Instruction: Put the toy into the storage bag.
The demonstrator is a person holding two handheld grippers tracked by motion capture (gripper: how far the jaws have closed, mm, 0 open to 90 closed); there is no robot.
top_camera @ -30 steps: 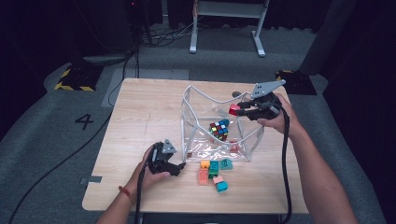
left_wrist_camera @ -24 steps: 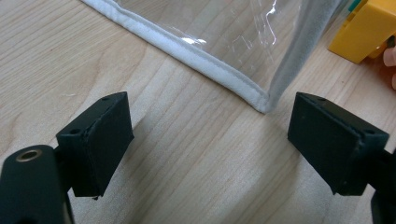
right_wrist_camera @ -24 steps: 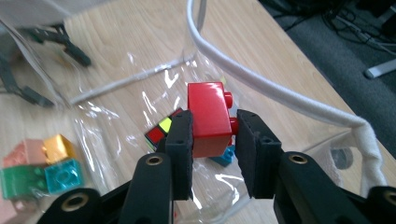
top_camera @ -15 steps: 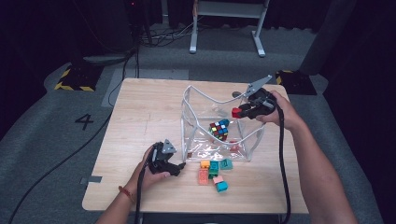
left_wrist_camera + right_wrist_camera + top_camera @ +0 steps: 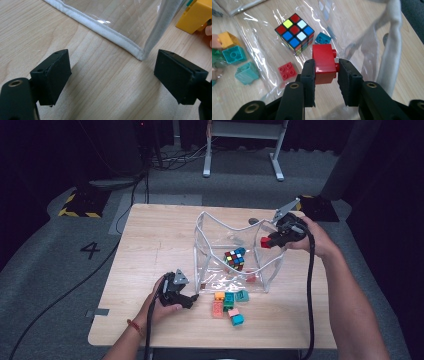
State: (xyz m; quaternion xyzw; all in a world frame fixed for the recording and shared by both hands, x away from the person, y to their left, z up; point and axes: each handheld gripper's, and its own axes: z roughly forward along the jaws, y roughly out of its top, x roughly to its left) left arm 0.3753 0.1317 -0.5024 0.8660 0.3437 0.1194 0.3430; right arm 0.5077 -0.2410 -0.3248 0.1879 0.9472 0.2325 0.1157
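Above the clear bag, the right gripper clamps a red brick, with a puzzle cube and what looks like a small red plate lying inside below. Near the bag's corner, the left gripper rests on the table, jaws wide apart and empty.

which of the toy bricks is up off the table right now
The red brick, clamped between the right gripper's jaws above the clear bag. The other bricks all lie flat, in the bag or beside it.
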